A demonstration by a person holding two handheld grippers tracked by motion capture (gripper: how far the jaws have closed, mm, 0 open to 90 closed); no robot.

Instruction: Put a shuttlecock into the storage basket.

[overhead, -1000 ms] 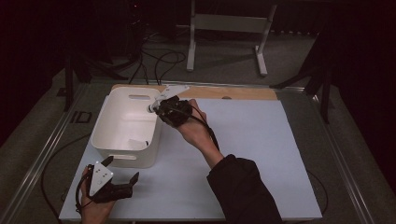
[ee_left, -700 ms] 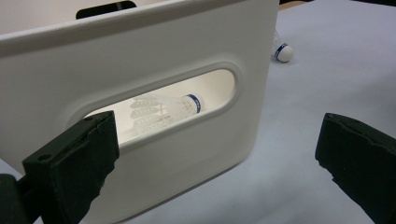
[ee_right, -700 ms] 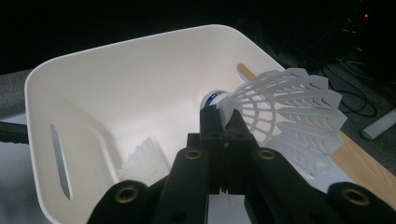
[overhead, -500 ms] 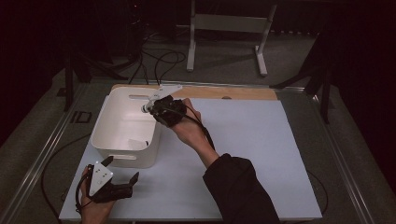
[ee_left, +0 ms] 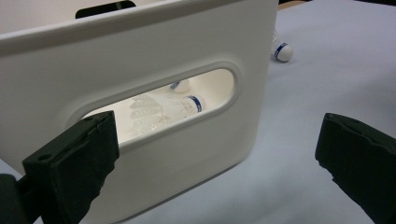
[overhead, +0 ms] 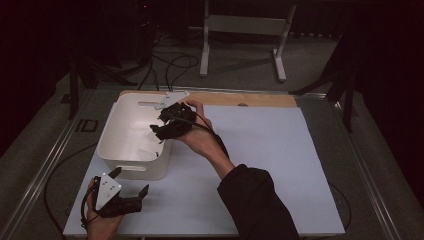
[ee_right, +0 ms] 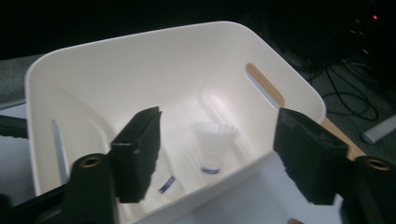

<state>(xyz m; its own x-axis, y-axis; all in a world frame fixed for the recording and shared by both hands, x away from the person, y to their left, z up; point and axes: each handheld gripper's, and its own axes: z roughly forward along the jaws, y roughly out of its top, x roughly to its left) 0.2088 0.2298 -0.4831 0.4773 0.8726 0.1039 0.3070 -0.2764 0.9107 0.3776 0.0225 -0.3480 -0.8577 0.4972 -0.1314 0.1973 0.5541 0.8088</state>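
A: My right gripper (overhead: 156, 131) first. It hangs over the near-right edge of the white plastic bin (overhead: 116, 157), tipped down into it. The jaws have just been opening and now stand apart with nothing between them.

B: Left one?

A: My left gripper (overhead: 134, 192) sits low on the pale blue table mat (overhead: 260, 160), just in front of the bin's near wall. Jaws spread wide, released, nothing gripped. Its own camera looks straight at the bin's slot handle (ee_left: 159, 105).

B: Largest to smallest, quick.

A: Mat covers most of the table. The bin stands on its back-left part, upright, rounded corners, a slot handle in each end wall. Then the shuttlecocks.

B: Where are they?

A: In the right gripper view, one white feather shuttlecock with a blue band (ee_right: 212, 147) lies on the bin floor, right below my open jaws. A second shuttlecock (ee_right: 164, 179) lies just beside it, half hidden by my left jaw. Through the slot in the left gripper view I see feathers and a blue-banded cork inside.

B: Any outside?

A: One loose shuttlecock (ee_left: 282, 50) on the mat beyond the bin's corner, apart from it.
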